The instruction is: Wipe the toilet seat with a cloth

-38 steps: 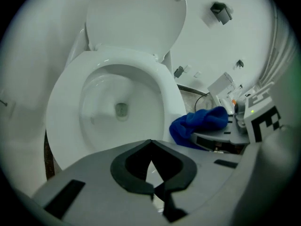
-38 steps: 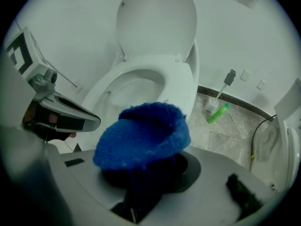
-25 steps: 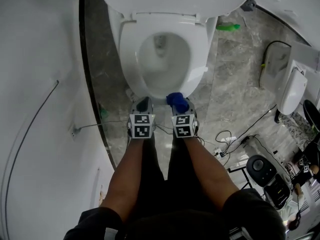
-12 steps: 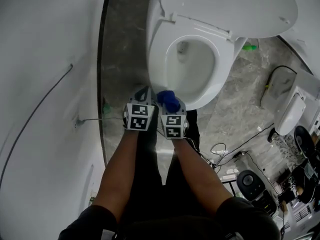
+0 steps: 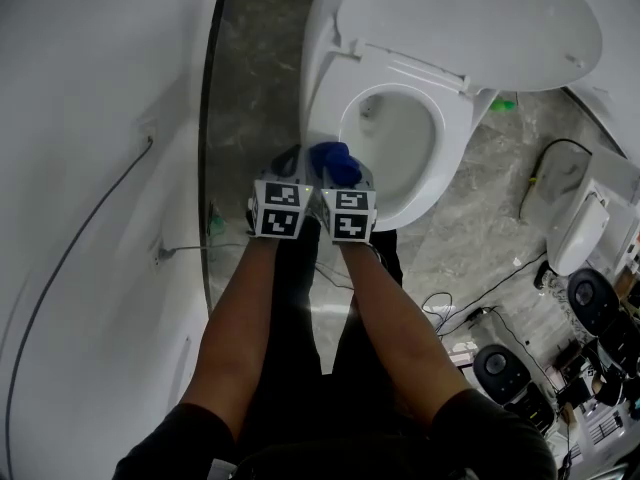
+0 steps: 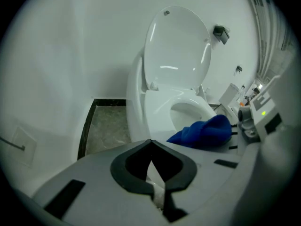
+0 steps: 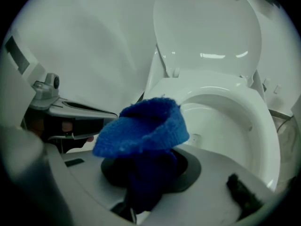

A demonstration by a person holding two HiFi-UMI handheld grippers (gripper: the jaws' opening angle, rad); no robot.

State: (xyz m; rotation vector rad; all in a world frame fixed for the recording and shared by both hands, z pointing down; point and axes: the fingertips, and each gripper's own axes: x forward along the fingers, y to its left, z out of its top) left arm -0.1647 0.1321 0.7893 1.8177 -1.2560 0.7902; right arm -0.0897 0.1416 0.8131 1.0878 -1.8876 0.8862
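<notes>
The white toilet seat (image 5: 455, 118) lies down on the bowl, with the lid (image 5: 470, 13) raised behind it. My right gripper (image 5: 343, 175) is shut on a bunched blue cloth (image 5: 333, 161), which sits over the seat's near left rim. In the right gripper view the blue cloth (image 7: 143, 126) bulges out of the jaws and hides their tips, with the seat (image 7: 235, 98) beyond. My left gripper (image 5: 289, 158) hangs close beside it on the left, shut with nothing in it. In the left gripper view its tips (image 6: 151, 144) meet, and the cloth (image 6: 207, 132) shows to the right.
A white wall (image 5: 100, 168) with a thin cable runs down the left, and a strip of marble floor (image 5: 250, 78) separates it from the toilet. A green object (image 5: 503, 104) lies right of the toilet. Cables, black devices (image 5: 500, 363) and a white appliance (image 5: 570, 238) crowd the right floor.
Both grippers have moved together from the front of the bowl round to its left side. The blue cloth has stayed in the right gripper.
</notes>
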